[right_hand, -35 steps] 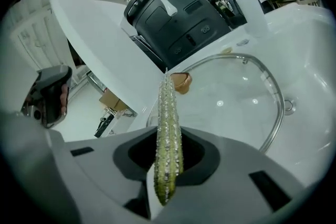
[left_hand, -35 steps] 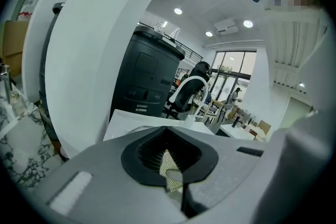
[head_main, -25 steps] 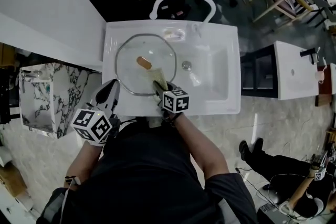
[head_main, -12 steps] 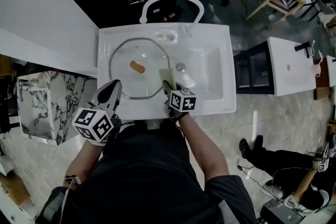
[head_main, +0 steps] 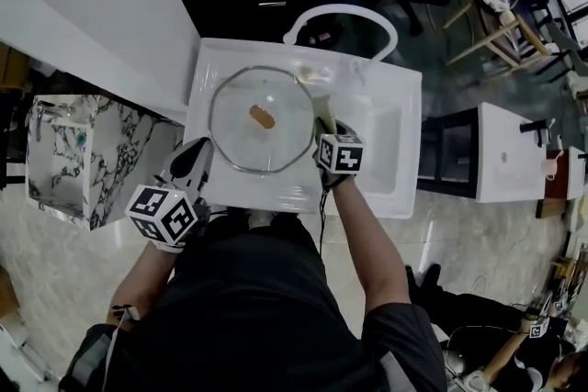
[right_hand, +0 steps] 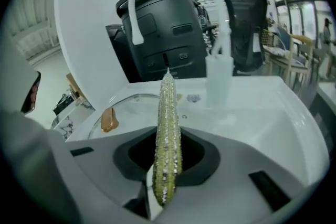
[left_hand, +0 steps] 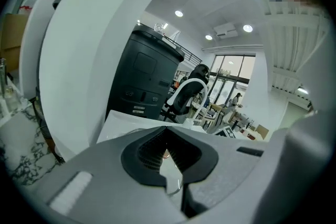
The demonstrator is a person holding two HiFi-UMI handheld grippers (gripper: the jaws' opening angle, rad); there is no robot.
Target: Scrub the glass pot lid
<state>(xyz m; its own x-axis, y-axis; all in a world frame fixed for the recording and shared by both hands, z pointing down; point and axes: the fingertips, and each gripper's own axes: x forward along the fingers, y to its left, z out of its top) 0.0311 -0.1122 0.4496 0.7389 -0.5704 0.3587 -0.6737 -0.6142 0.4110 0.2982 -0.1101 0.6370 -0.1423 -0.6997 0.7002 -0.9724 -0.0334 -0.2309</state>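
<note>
Seen from above, a round clear glass pot lid (head_main: 276,147) with a copper-coloured knob (head_main: 262,117) lies flat in the left part of a white rectangular sink basin (head_main: 303,199). A white arched tap (head_main: 342,11) curves over the far rim of the basin.

The left claw (head_main: 198,155) sits at the near left edge of the lid. In the left gripper view its jaws are drawn almost together, with a thin curved line, apparently the lid's rim, showing in the narrow slit between them.

The right claw (head_main: 324,129) is at the right edge of the lid and is clamped on a yellow-green glittery scrubbing sponge (head_main: 322,110). In the right gripper view the sponge (right_hand: 167,134) stands upright and edge-on between the jaws, rising well above them. Behind it in that view, the lid (right_hand: 139,105) lies to the left with its knob (right_hand: 108,119) upward. From above, the sponge's far end lies beside the lid's right rim; I cannot tell whether they touch.
</note>
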